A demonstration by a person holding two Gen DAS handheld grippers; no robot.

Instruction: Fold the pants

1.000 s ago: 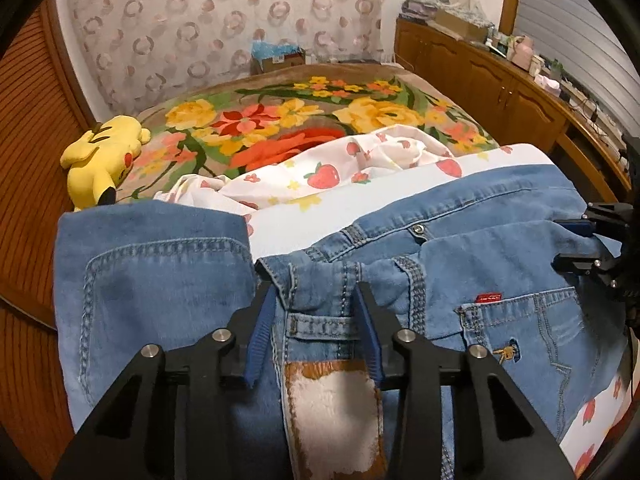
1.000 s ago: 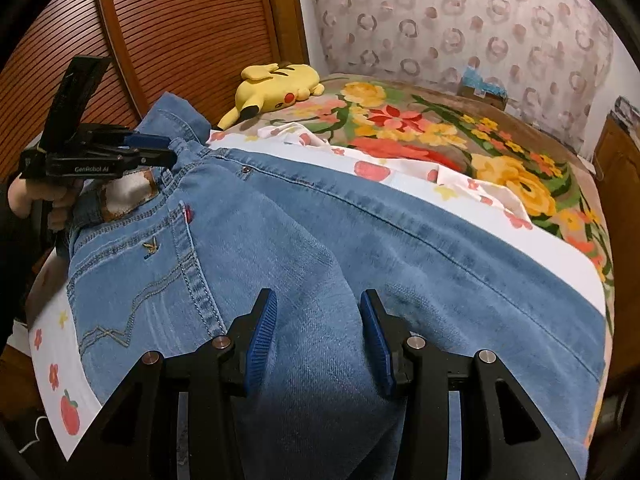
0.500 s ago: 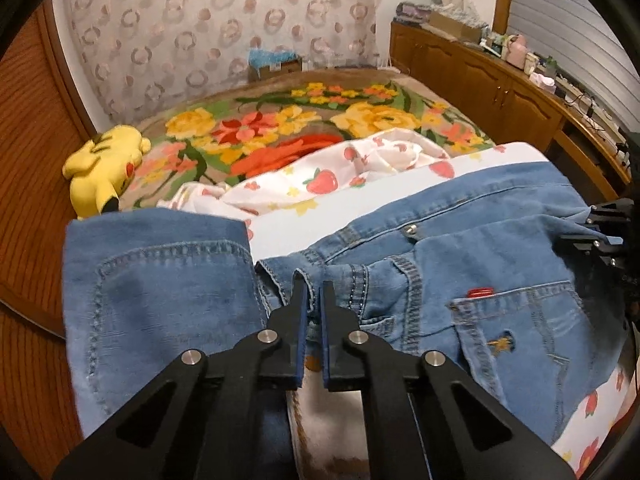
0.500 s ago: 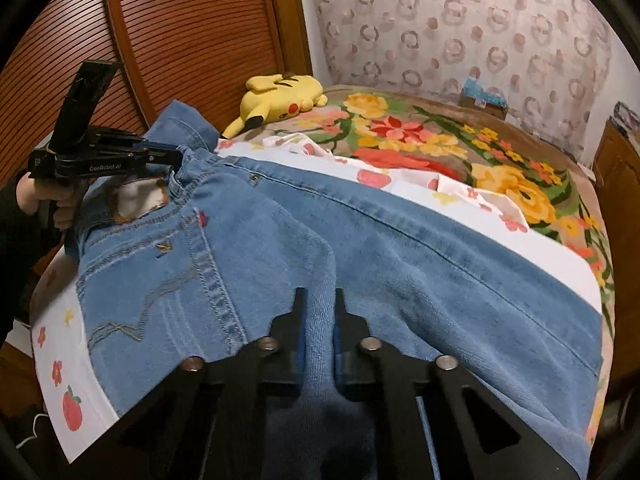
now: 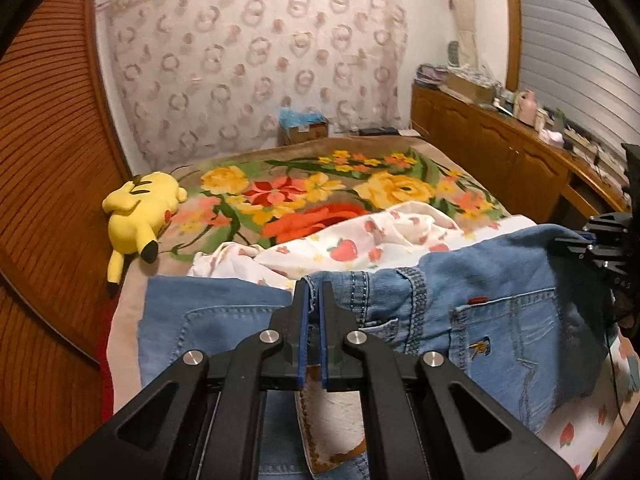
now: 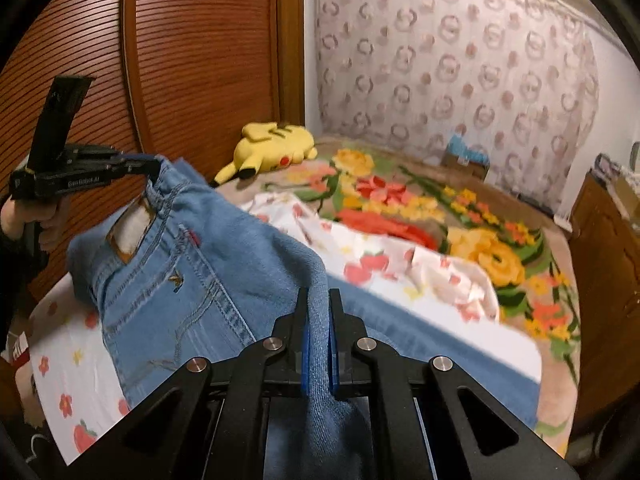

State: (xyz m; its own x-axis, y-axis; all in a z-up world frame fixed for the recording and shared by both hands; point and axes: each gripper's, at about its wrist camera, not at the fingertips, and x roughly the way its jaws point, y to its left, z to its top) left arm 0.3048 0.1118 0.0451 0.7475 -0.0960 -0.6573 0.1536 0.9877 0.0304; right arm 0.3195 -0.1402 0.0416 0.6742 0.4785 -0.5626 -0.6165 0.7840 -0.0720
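1 pr blue denim pants (image 6: pixel 208 280), lifted off the bed at the waist end, rest lying across a white strawberry-print sheet (image 6: pixel 68 364). 1 yellow plush toy (image 5: pixel 138 210) by the wood wall, on 1 floral blanket (image 5: pixel 320 188). 1 cardboard box (image 5: pixel 306 130) at far end. 2 grippers: left gripper (image 5: pixel 315 296) w/ jaws nearly together, pinching the waistband by the leather patch (image 5: pixel 334 426); right gripper (image 6: pixel 318 300) likewise nearly closed, clamping a fold of denim at the pants' edge.
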